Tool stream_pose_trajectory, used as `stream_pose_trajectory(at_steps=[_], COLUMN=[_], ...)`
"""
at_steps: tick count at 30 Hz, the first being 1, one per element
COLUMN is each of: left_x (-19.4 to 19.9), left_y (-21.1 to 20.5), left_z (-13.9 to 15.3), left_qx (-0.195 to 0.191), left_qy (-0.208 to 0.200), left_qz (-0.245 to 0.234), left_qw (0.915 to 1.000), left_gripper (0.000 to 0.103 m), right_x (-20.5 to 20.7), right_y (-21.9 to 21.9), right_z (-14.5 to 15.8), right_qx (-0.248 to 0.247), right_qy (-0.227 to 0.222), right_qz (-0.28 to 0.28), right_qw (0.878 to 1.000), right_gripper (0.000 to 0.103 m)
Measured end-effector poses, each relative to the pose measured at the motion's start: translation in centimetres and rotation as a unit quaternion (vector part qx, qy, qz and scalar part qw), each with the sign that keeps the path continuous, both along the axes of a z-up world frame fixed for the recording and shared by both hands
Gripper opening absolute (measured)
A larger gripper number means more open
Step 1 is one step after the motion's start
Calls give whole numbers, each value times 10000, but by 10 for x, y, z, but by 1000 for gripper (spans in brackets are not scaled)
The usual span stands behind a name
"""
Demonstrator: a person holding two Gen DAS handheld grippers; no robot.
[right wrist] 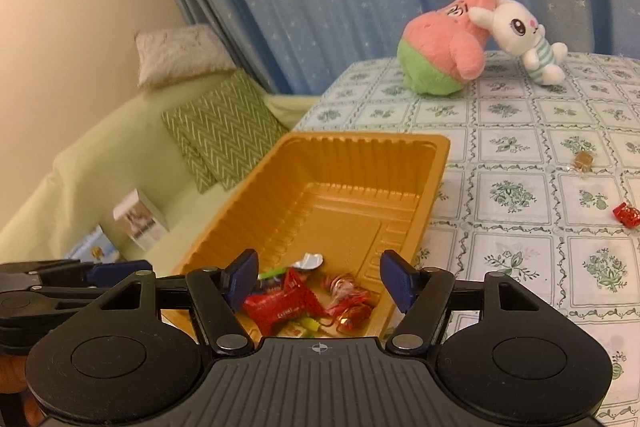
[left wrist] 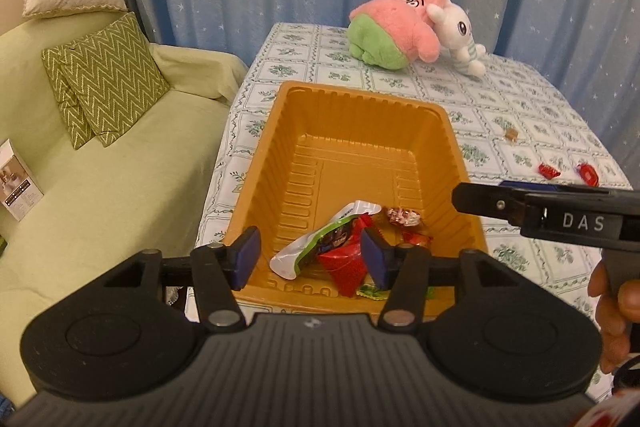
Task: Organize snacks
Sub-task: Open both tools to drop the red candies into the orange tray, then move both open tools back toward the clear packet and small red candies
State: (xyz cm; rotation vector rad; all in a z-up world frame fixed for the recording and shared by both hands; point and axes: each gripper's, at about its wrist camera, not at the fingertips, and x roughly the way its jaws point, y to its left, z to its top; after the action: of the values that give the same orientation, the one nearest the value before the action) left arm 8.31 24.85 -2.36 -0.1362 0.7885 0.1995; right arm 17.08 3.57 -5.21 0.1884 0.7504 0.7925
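The left gripper (left wrist: pixel 310 257) and right gripper (right wrist: pixel 320 279) are both held wide apart and empty above the near end of the ribbed, glossy orange plastic tray (left wrist: pixel 436 131). The tray's long axis runs away from the cameras. Crinkly foil wrappers, a red packet (right wrist: pixel 280 307) among them, are piled at its near end. Loose red candies (left wrist: pixel 549 170) lie on the floral tablecloth (left wrist: pixel 520 99).

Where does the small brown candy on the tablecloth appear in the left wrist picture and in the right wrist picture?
Left wrist view: the brown candy lies right of the orange tray, beyond the two red candies.
Right wrist view: the brown candy lies at the right, past the tray's far corner.
Shared landmark: the pink plush at the table's far end.
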Motion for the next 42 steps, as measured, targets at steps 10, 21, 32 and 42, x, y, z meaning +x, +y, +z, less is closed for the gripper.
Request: stream_pose_trajectory(at_steps=[10, 21, 32, 42], left_x=[-18, -44, -41, -36], left_y=[-33, -93, -163, -201], left_z=[17, 29, 32, 29], left_qx=[-41, -509, -529, -444], left_qy=[-201, -479, -465, -389], left_qz=[-35, -94, -596, -897], left_qw=[9998, 9975, 9957, 9942], left_gripper=[67, 82, 85, 86], right_x=[-24, -70, -86, -92], right_y=[-68, -149, -231, -270], right_z=[-1, 4, 6, 3], right_qx=[-371, -1153, -1108, -1008], right_qy=[131, -470, -182, -66], right_qz=[-830, -1397, -2120, -2445], right_qw=[9958, 9823, 9708, 9644], right_gripper=[67, 67, 67, 67])
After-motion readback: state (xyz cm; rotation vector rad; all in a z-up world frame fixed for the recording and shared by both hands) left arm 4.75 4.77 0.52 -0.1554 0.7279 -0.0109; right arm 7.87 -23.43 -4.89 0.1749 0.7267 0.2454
